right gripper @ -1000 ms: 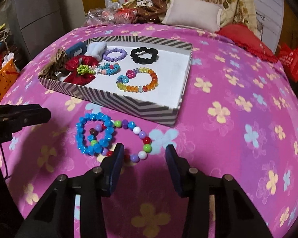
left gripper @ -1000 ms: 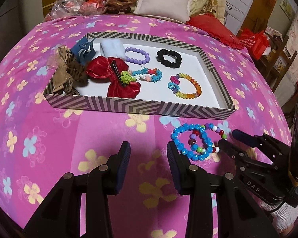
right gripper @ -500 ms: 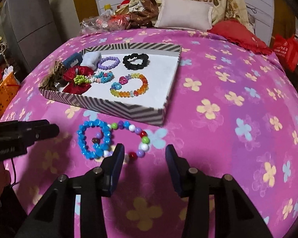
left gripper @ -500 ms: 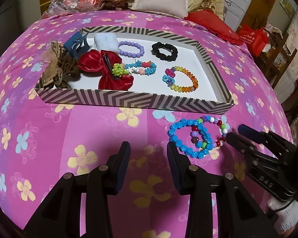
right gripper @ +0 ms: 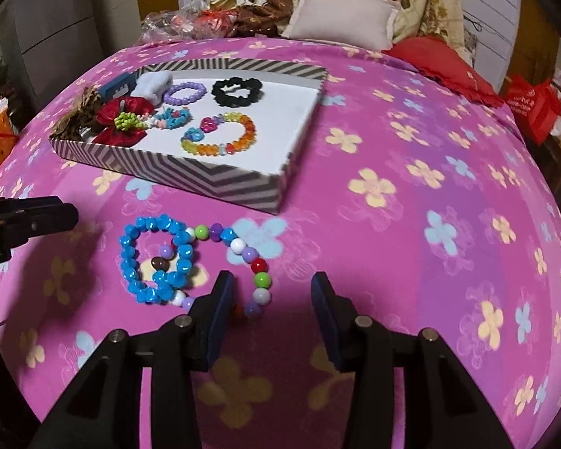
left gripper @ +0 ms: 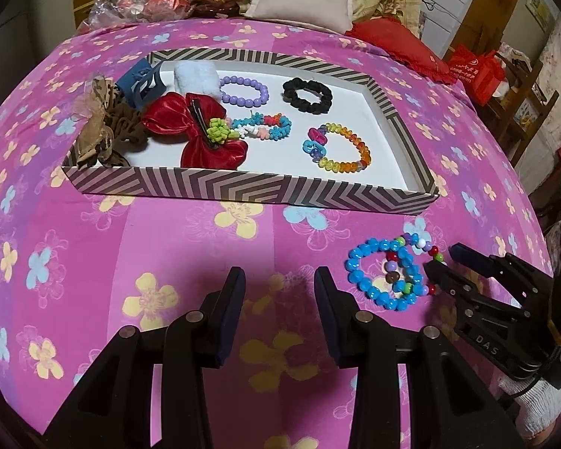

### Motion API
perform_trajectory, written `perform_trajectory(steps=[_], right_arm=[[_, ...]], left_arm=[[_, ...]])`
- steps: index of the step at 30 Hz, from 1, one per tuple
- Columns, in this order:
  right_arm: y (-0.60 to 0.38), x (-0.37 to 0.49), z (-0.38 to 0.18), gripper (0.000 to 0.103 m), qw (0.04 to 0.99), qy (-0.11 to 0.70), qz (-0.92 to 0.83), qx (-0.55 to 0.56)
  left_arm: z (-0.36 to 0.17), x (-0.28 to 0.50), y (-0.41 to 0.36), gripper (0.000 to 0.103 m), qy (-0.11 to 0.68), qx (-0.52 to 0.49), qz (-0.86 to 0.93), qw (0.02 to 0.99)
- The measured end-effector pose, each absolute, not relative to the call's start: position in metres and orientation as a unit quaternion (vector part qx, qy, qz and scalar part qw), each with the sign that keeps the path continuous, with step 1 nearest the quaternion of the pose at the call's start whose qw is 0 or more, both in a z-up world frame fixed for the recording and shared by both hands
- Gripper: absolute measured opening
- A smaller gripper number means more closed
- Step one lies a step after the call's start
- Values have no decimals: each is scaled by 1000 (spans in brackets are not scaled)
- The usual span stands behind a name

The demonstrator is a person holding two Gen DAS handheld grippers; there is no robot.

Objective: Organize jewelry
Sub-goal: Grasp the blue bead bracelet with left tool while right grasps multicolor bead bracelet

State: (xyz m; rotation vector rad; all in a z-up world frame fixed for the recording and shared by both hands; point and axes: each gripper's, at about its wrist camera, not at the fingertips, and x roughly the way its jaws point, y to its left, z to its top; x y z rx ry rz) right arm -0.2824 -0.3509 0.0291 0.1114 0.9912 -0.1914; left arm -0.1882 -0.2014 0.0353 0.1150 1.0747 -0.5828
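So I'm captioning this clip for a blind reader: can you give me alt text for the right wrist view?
Two open black gripper fingers hover over a pink flowered bedspread, just short of a blue bead bracelet overlapping a multicoloured bead bracelet. Behind them, a striped tray holds more bracelets, a black scrunchie and a red bow.

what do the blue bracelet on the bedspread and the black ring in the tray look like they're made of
The blue bracelet looks like glossy plastic beads: each one is hard-edged and catches small bright highlights. The black ring in the striped tray looks like soft, matte gathered fabric, probably a hair scrunchie: its edge is ruffled and shows no shine.
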Motion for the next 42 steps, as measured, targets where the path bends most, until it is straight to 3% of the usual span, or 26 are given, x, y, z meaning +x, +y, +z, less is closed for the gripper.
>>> perform_trajectory(steps=[7, 14, 25, 28, 30, 32, 34, 42], right_arm=[[-348, -283, 28, 57, 877, 470, -85, 53], [-349, -284, 28, 57, 881, 462, -80, 58], [-350, -285, 27, 56, 887, 453, -76, 50], [-350, -285, 27, 49, 887, 453, -78, 39], [-351, -285, 27, 33, 888, 451, -79, 37], [-352, -285, 28, 20, 889, 450, -79, 34], [-352, -285, 28, 13, 890, 449, -78, 33], [-351, -287, 44, 9, 896, 438, -59, 42]], left_arm=[[34, -191, -209, 37, 509, 53, -282, 811], [32, -192, -223, 44, 521, 35, -311, 794], [19, -201, -251, 45, 520, 74, -316, 790], [18, -202, -255, 45, 514, 80, -315, 794], [18, -202, -257, 39, 507, 84, -315, 798], [17, -202, -260, 12, 498, 95, -313, 803], [16, -200, -260, 8, 498, 94, -318, 801], [32, -191, -241, 7, 501, 62, -325, 800]])
